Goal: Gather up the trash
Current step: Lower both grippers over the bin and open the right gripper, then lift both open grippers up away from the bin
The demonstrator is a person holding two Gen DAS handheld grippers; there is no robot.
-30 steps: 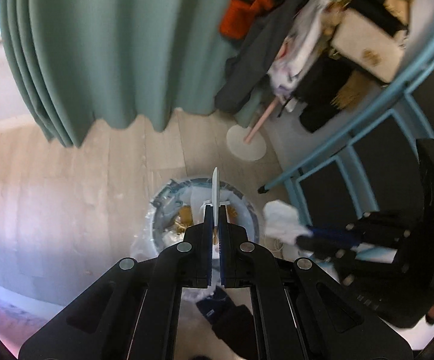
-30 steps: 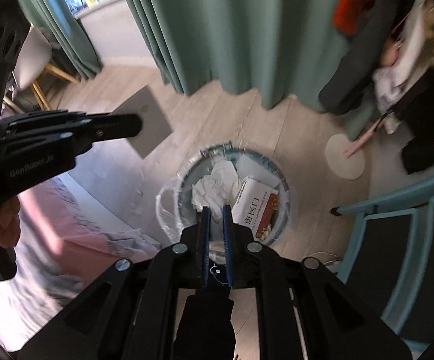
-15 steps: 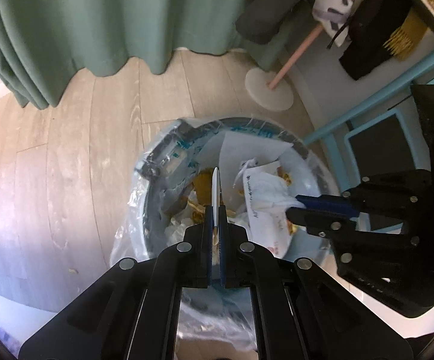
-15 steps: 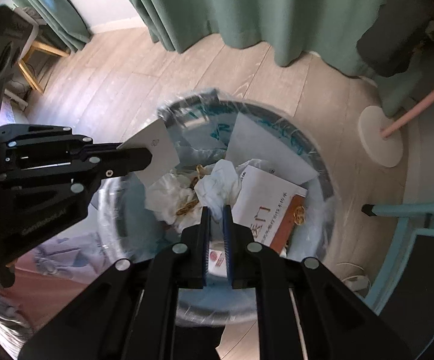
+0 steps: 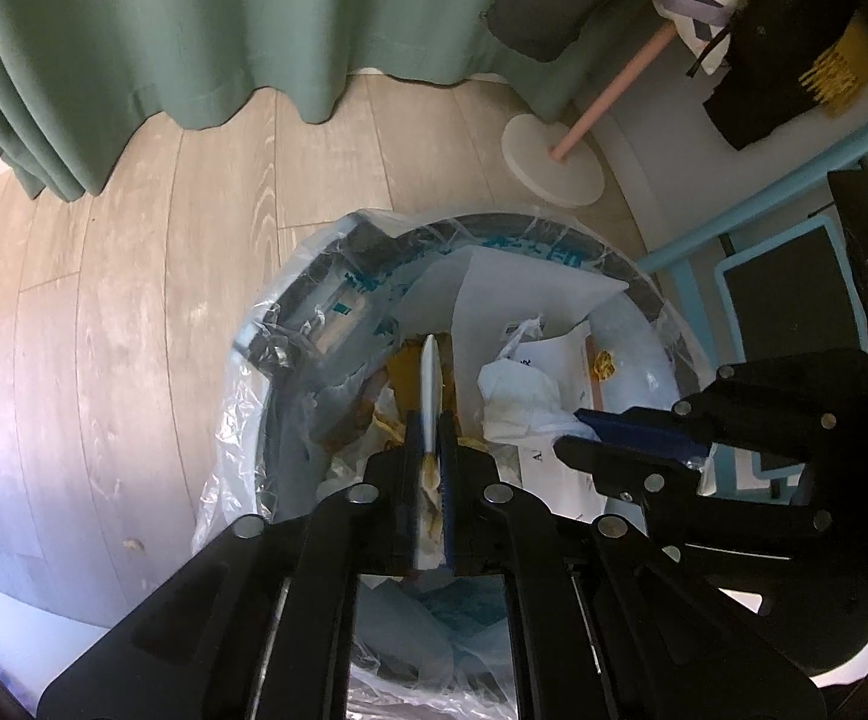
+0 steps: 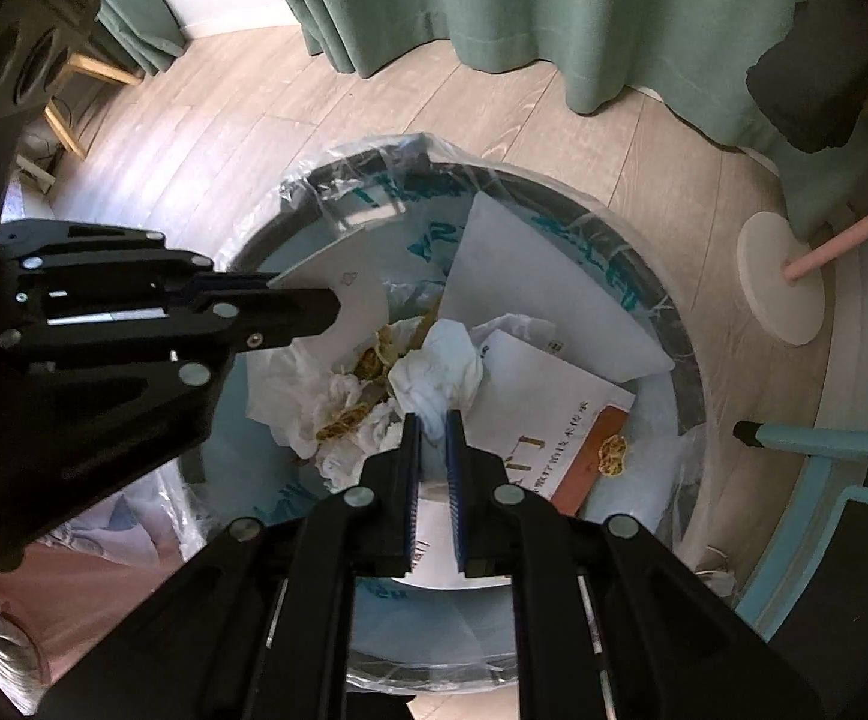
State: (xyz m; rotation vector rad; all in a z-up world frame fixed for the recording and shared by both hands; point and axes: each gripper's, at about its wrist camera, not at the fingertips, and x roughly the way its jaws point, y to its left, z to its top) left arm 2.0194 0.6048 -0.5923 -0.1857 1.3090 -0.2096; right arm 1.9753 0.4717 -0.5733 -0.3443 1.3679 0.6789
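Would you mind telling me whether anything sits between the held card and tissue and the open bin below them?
Nothing visible does. The card in the left gripper and the tissue in the right gripper hang over the bin, whose mouth is uncovered.

Card [image 5: 429, 387]: thin, pale grey, flat, seen edge-on from the left wrist view, clamped between left gripper [image 5: 429, 420] pads, above the bin's left half. Tissue [image 6: 439, 375]: white, crumpled, pinched at its near end by the right gripper [image 6: 432, 420], over the bin's middle. Bin [image 6: 688, 372]: round, dark rim, clear liner, on wood floor, holding white sheets, crumpled tissues, yellow-brown scraps.
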